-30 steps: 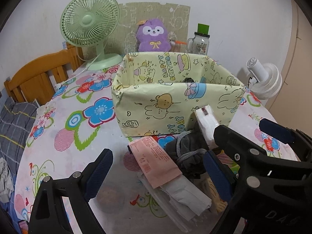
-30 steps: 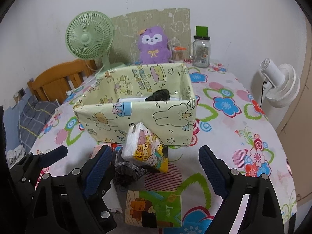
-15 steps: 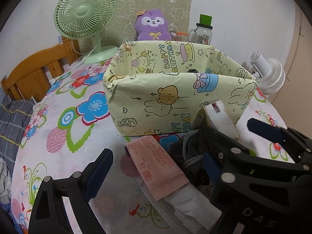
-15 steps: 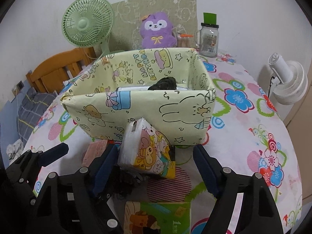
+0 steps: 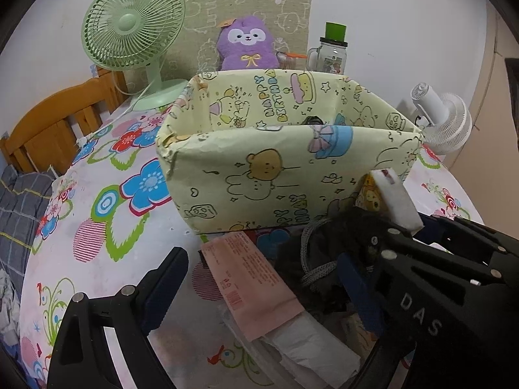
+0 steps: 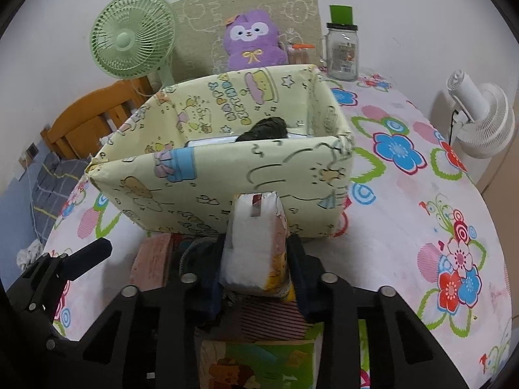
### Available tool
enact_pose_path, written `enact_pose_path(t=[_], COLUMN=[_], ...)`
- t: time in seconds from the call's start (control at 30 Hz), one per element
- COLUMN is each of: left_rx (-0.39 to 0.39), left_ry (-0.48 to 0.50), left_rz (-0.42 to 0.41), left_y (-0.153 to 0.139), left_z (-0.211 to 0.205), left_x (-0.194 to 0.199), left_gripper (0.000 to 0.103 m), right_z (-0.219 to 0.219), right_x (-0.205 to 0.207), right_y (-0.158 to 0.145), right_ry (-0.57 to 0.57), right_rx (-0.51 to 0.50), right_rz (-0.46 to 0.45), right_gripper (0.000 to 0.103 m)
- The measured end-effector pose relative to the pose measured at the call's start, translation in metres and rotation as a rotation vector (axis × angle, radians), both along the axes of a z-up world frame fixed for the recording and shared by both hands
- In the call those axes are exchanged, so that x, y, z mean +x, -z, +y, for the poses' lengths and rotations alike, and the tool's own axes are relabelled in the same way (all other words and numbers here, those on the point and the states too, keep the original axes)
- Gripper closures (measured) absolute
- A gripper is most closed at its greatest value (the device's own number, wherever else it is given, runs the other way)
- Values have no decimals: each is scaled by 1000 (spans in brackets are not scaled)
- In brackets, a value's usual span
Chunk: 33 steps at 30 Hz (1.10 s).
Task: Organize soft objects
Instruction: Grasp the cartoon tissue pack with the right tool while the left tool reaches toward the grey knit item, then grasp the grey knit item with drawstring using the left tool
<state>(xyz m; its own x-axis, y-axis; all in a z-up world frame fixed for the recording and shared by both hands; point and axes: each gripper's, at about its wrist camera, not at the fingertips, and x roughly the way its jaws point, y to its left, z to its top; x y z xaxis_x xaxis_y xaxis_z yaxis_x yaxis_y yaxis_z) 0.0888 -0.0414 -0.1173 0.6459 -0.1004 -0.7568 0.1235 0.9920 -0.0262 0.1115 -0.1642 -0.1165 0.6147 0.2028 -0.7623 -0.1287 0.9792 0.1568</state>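
The right hand-held gripper (image 6: pixel 256 272) is closing on the tissue pack (image 6: pixel 256 243), which stands upright between its blue pads. Both pads appear to touch the pack's sides, and the soft wrapper looks lightly squeezed, so I read this as a grasp just being made. The pack stands on end, leaning toward the box (image 6: pixel 227 175), which offers its narrow sides to the jaws.

The left hand-held gripper (image 5: pixel 259 288) hangs wide open and empty over the heap beside it. Its left finger (image 5: pixel 162 278) is above bare cloth, and its right one is partly hidden behind the right tool's black frame. It seems to be waiting its turn, near enough to take the next piece.

The heap lies on the bench just in front of the box: a dark knitted item (image 5: pixel 311 259), a pink packet (image 5: pixel 249 278) resting on white packs (image 5: pixel 311 353), and a green pack (image 6: pixel 259 363) nearest the right camera. Piled there, they are a short lift from the box.

The box stands open-topped in mid-bench, with a dark soft item (image 6: pixel 264 128) and something white already inside. I judge the sorting partly done.

Behind stand a green fan (image 5: pixel 133 35), a purple plush (image 5: pixel 248 43) and a jar (image 5: pixel 331 52).
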Motion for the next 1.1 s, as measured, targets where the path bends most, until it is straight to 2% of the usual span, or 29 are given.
enact_pose_path(t=[0.2,0.37,0.8,1.1], left_rx=[5,16,30,29], left_ry=[14,37,93,89], left_rz=[-13,-21,-13,42], left_y=[-3,-5,1,16], left_z=[-9,-21,-45,-47], left_x=[-3,-3,6,15], left_gripper=[9,15,20,34], right_z=[-13,-23,-43,-41], right_x=[-5,-8,-6,-1], right_y=[-4,-6,-4,-2], right_ry=[31,49,92,89], right_rx=[-3,-6,-2,-7], right_rz=[-17,-25,-15,-11], right_gripper=[76,76,76,76])
